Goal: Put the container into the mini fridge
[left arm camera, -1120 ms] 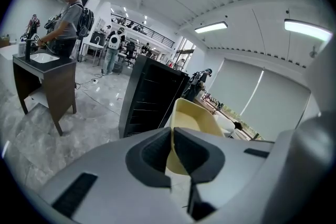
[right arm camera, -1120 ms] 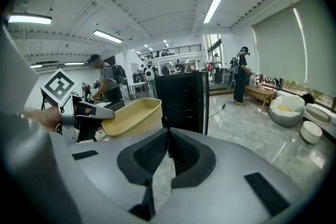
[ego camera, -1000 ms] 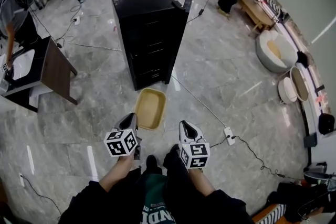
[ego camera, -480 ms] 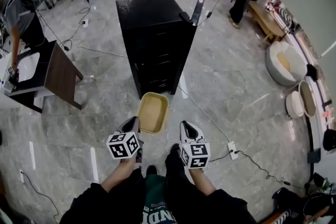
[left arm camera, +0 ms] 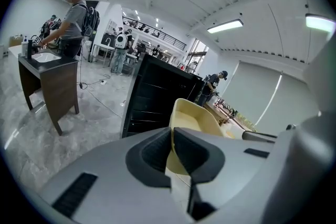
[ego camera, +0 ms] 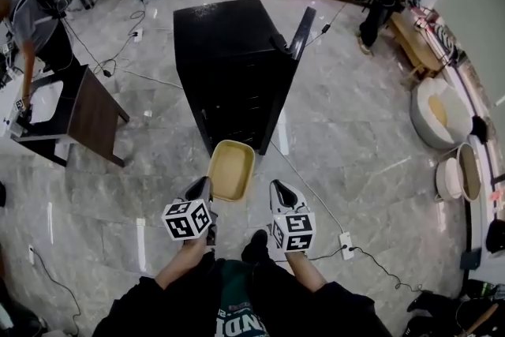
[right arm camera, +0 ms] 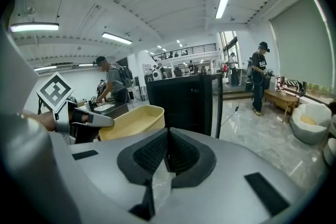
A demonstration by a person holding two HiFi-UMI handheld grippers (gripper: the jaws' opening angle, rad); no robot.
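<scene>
Head view is showing you holding the yellow container (ego camera: 230, 168) out over the marble floor (ego camera: 355, 130), just in front of the black mini fridge (ego camera: 225, 51), whose door (ego camera: 298, 39) is standing open on its right side. Your left gripper (ego camera: 203, 187) is clamping the container's near rim; the left gripper view is showing the cream wall pinched between the jaws. Your right gripper (ego camera: 279, 189) is hovering just beside the container, apart from it, jaws pressed together with nothing between them.

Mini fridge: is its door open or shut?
Open: the door stands swung outward from the front of the mini fridge.
</scene>
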